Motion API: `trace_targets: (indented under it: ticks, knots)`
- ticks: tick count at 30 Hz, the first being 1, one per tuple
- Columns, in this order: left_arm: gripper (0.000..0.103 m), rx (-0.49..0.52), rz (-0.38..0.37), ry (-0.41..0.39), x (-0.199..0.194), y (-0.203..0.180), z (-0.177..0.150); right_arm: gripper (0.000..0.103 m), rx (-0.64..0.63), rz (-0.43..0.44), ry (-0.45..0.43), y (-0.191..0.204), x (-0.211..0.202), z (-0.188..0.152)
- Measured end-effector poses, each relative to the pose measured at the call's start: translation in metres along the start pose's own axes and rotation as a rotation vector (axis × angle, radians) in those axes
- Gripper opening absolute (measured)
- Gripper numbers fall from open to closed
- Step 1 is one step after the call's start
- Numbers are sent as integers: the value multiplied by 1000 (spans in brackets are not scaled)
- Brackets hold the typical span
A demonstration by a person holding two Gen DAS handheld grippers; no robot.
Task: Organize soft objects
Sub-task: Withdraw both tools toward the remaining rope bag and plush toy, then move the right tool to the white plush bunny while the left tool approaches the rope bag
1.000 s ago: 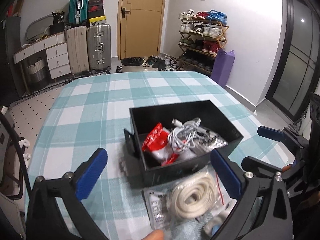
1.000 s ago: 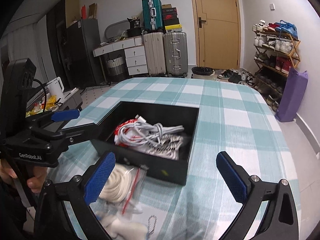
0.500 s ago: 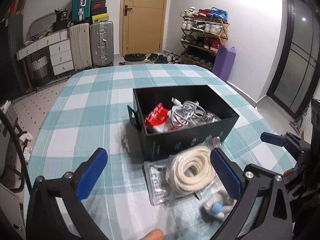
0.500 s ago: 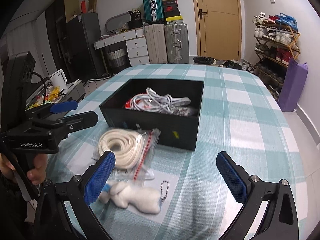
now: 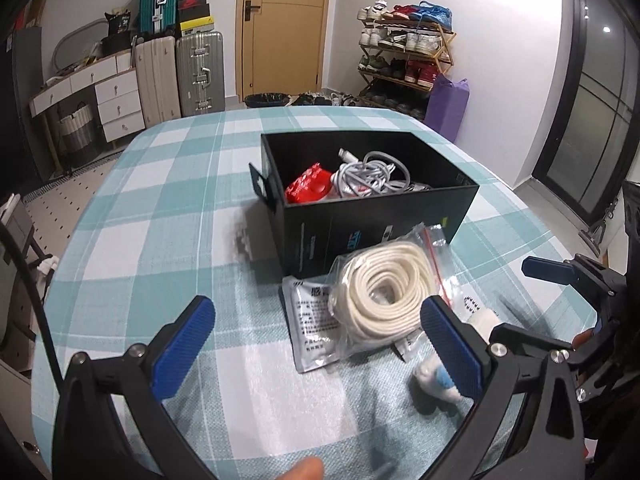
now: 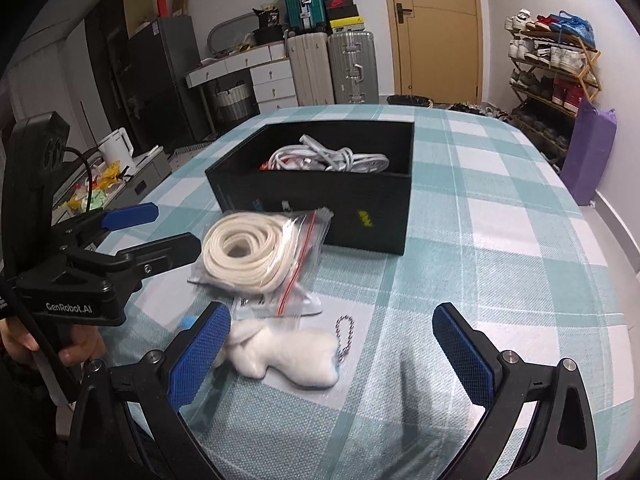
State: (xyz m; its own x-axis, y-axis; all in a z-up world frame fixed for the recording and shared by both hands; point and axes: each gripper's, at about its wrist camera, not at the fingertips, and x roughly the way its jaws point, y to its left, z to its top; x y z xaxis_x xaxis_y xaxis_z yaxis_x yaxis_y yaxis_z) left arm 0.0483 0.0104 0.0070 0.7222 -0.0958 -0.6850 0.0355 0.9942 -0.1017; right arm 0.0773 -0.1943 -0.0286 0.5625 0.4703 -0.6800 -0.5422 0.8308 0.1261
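Observation:
A black box (image 5: 372, 224) (image 6: 320, 200) stands on the checked tablecloth and holds white cables (image 5: 372, 178) (image 6: 328, 158) and a red packet (image 5: 310, 188). In front of it lies a clear bag with a coiled white rope (image 5: 384, 294) (image 6: 248, 252), on top of a flat foil packet (image 5: 310, 324). A white plush keychain toy (image 6: 288, 354) (image 5: 436, 380) lies nearer me. My left gripper (image 5: 316, 352) is open and empty, held back from the bag. My right gripper (image 6: 332, 350) is open and empty, with the plush toy between its fingers.
The tablecloth (image 5: 160, 208) covers the whole table. Beyond the table stand suitcases (image 5: 180, 72), a white drawer unit (image 5: 92, 96), a shoe rack (image 5: 404, 56), a purple bag (image 5: 446, 106) and a door (image 5: 284, 28). A kettle (image 6: 116, 148) sits left of the table.
Both grippers have pulled back from the box toward me. The rope bag and plush toy, earlier at the frame bottom, now lie fully in view. Both grippers stayed open.

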Motion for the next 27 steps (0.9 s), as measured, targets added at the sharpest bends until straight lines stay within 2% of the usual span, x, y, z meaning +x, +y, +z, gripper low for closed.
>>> trace_targets:
  ticks: [12, 27]
  knots:
    - [103, -5, 0, 26, 9, 2, -11, 103, 32, 55, 40, 0, 12, -6]
    - [103, -10, -5, 34, 11, 4, -14, 103, 67, 59, 86, -5, 27, -11]
